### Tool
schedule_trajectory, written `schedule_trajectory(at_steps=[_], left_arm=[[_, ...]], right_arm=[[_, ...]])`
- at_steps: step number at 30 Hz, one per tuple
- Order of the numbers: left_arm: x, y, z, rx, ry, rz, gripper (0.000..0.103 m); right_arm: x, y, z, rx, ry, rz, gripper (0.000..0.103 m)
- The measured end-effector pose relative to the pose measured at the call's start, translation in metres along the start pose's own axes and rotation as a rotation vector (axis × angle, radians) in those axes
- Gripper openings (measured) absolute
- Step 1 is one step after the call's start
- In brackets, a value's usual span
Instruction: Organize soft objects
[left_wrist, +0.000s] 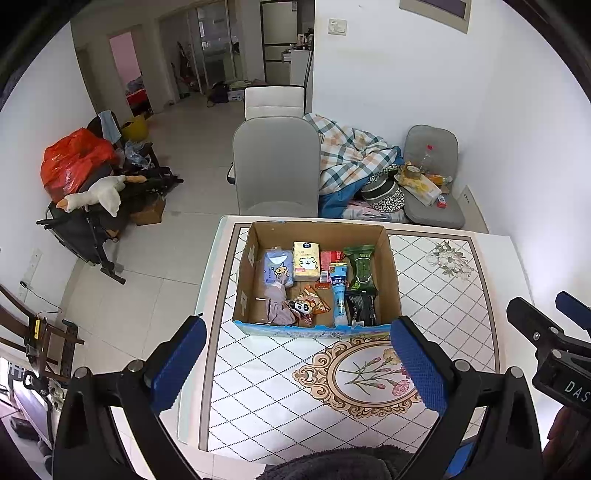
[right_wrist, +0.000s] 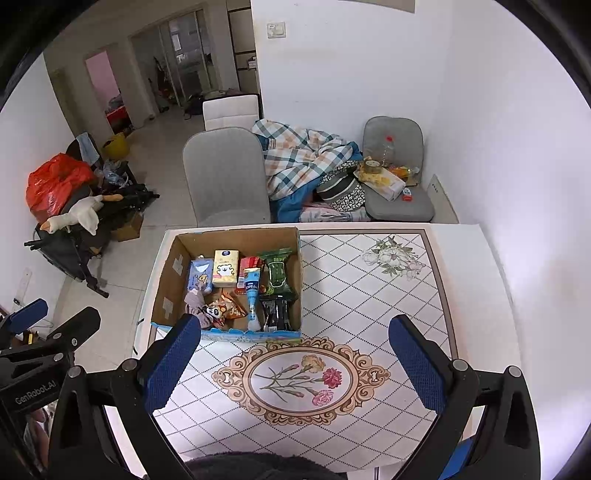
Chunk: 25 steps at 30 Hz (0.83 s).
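An open cardboard box (left_wrist: 391, 266) (right_wrist: 166, 280) stands on the far left part of the table (left_wrist: 443, 295) (right_wrist: 369, 295). It holds a blue tissue pack (left_wrist: 277, 267), a yellow tissue pack (left_wrist: 306, 260) (right_wrist: 225, 272), a green wipes pack (left_wrist: 360, 266) (right_wrist: 279, 273), a blue tube (left_wrist: 339, 291), a black packet (left_wrist: 362, 306), a panda snack bag (left_wrist: 310, 304) and a mauve cloth (left_wrist: 277, 304). My left gripper (left_wrist: 297, 363) is open and empty, above the table in front of the box. My right gripper (right_wrist: 295, 363) is open and empty over the flower medallion (right_wrist: 299, 380).
A grey chair (left_wrist: 277, 166) stands behind the table. A plaid blanket (left_wrist: 351, 155) and a second chair with clutter (left_wrist: 428, 184) are at the back right. A stroller with a plush goose (left_wrist: 96, 195) and a red bag stands on the floor at left.
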<state>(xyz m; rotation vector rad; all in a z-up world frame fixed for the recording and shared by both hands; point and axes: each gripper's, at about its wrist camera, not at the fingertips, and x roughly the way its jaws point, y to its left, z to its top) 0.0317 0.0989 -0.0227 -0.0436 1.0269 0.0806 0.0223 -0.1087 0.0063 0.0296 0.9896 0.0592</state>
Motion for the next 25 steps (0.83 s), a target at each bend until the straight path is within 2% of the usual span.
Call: schedule_trajectory(at_steps=[25], left_arm=[[0.0024,-0.0039,0.0067,0.011,-0.012,-0.012,0.102]], right_arm=[[-0.0081,0.0054,0.0061,0.006,-0.003,-0.008,0.103]])
